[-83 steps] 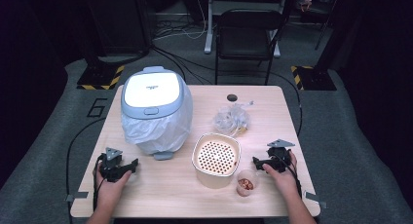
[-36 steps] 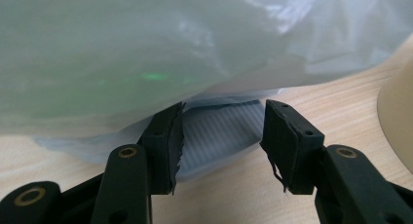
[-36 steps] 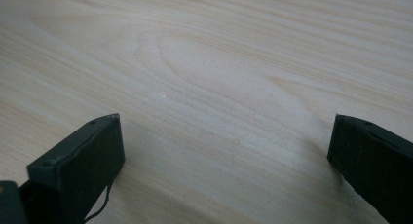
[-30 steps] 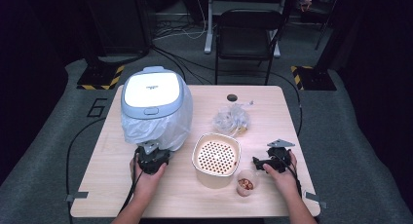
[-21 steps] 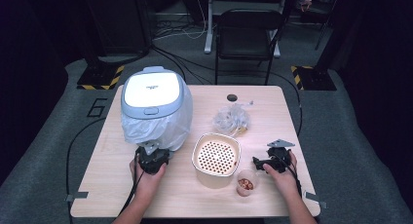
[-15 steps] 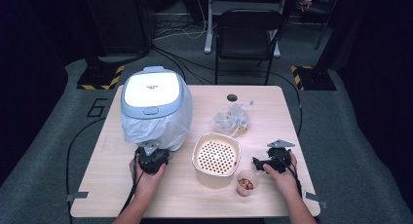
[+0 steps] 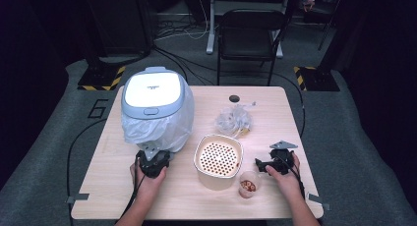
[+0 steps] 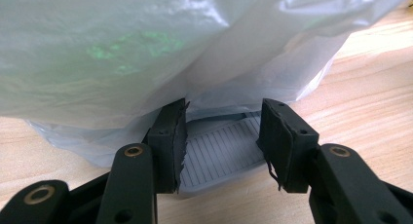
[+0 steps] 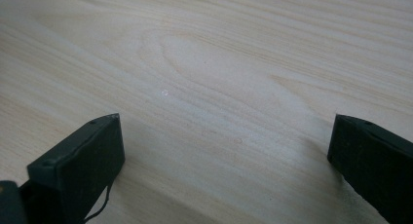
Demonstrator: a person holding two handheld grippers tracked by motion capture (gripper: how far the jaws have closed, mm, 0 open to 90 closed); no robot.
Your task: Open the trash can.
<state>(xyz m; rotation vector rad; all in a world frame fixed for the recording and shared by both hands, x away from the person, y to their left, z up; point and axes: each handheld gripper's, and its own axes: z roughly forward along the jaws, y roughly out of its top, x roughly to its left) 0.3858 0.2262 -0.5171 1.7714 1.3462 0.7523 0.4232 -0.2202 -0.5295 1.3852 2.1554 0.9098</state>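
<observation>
A white-lidded, grey-blue appliance wrapped in a clear plastic bag stands at the table's left. A grey ribbed handle sticks out at its base from under the bag. My left gripper points at the appliance. Its jaws have just been closing and the pads sit against both sides of the handle. At the table's right my right gripper rests open over bare wood, nothing between its jaws.
A beige perforated basket stands mid-table, with a small cup of nuts at its front right. Behind them lie a crumpled clear bag and a black round hole. A chair stands beyond the table.
Since the earliest frame my left hand has moved from the table's front left to the appliance's base. Over the last second both hands stay put.
</observation>
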